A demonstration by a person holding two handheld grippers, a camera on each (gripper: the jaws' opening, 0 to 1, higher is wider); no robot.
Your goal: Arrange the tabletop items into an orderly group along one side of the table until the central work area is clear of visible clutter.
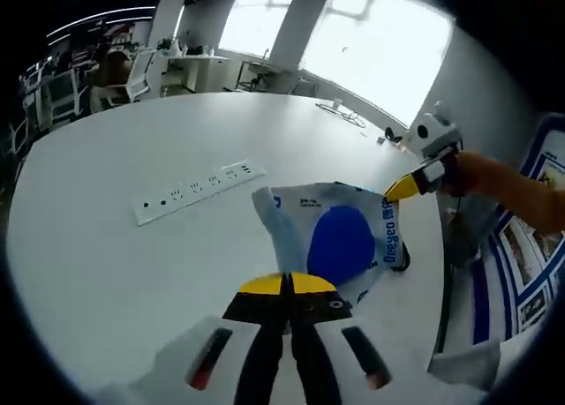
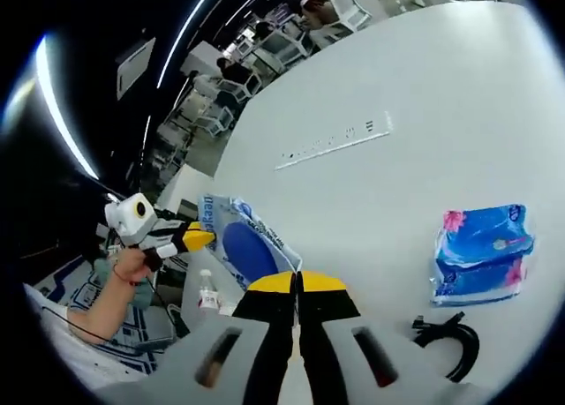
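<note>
in the left gripper view the left gripper, black with yellow tips, has its jaws pressed together on the near edge of a floppy white plastic packet with a large blue oval and blue lettering. the packet lies on the broad white round counter, towards its right side in this view. the right gripper comes in from the right, held by a hand, and its yellow tip meets the packet's far corner; whether it is clamped there cannot be told from this view. a long white power strip with a row of sockets lies flat on the counter, well apart from the packet to the left.

in the right gripper view the right gripper has its jaws closed together on the same packet's edge, near the counter's rim. the left gripper reaches in from the left, held by a hand, with its yellow tip at the packet's other end. a blue plastic-wrapped tissue pack with pink flowers lies on the counter to the right, well apart from the packet. a coiled black cable sits just below the tissue pack. the power strip lies farther off across the counter. a small clear bottle with a white label stands beyond the counter's edge, near the packet.
</note>
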